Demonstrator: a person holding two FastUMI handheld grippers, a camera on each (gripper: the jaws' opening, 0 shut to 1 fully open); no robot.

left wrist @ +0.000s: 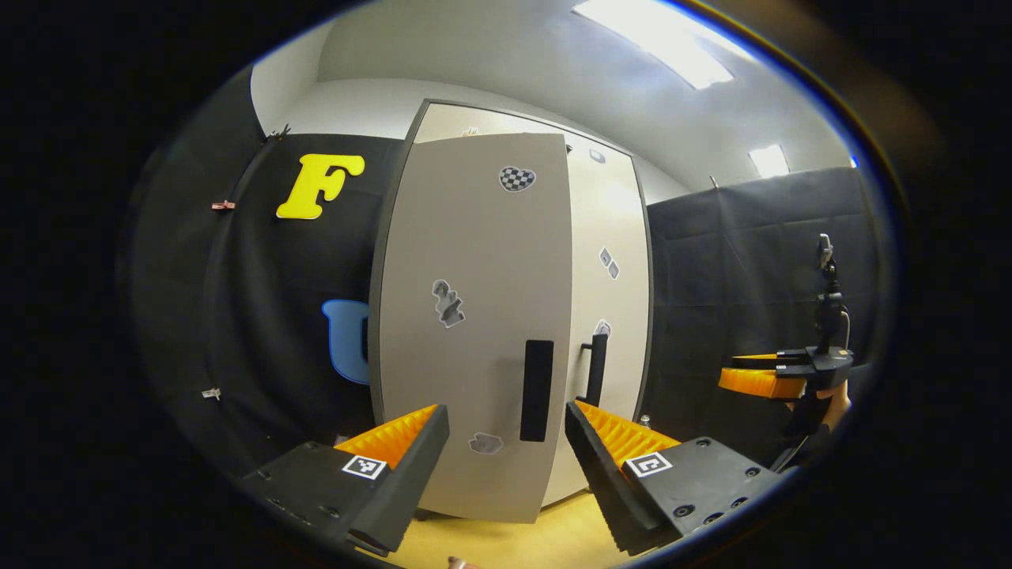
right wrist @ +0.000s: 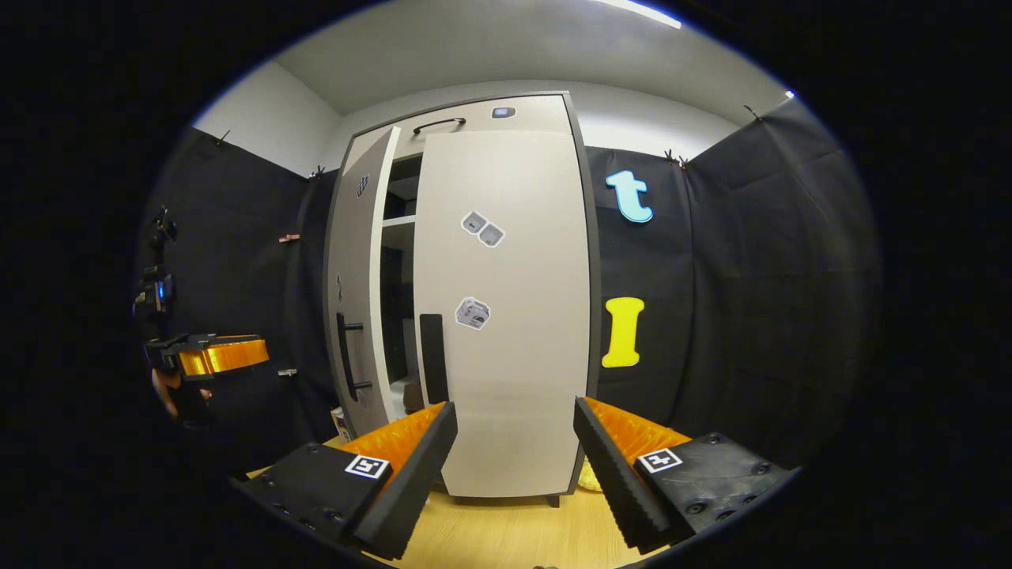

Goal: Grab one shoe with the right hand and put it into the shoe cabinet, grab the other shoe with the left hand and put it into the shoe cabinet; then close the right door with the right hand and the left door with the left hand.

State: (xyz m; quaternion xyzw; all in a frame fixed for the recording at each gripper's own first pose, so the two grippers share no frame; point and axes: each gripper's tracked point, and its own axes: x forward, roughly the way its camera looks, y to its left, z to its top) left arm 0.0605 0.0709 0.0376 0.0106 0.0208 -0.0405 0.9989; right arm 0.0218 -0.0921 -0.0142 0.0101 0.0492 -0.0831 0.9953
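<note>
The tall pale shoe cabinet (left wrist: 609, 237) stands straight ahead. In the left gripper view its left door (left wrist: 474, 316) stands ajar, swung toward me, and its black handle (left wrist: 537, 390) lies just beyond my open left gripper (left wrist: 506, 411), which holds nothing. In the right gripper view the right door (right wrist: 506, 316) looks nearly flush with the frame. The left door (right wrist: 356, 276) stands out at an angle, and a dark gap with shelves (right wrist: 399, 223) shows between them. A dim shape low in that gap cannot be made out. My right gripper (right wrist: 515, 407) is open and empty, facing the right door.
The cabinet stands on a light wooden floor (right wrist: 506, 529), with black cloth walls on both sides. The right gripper (left wrist: 759, 381) and the hand holding it appear at the right of the left gripper view. The left gripper (right wrist: 217, 356) appears at the left of the right gripper view.
</note>
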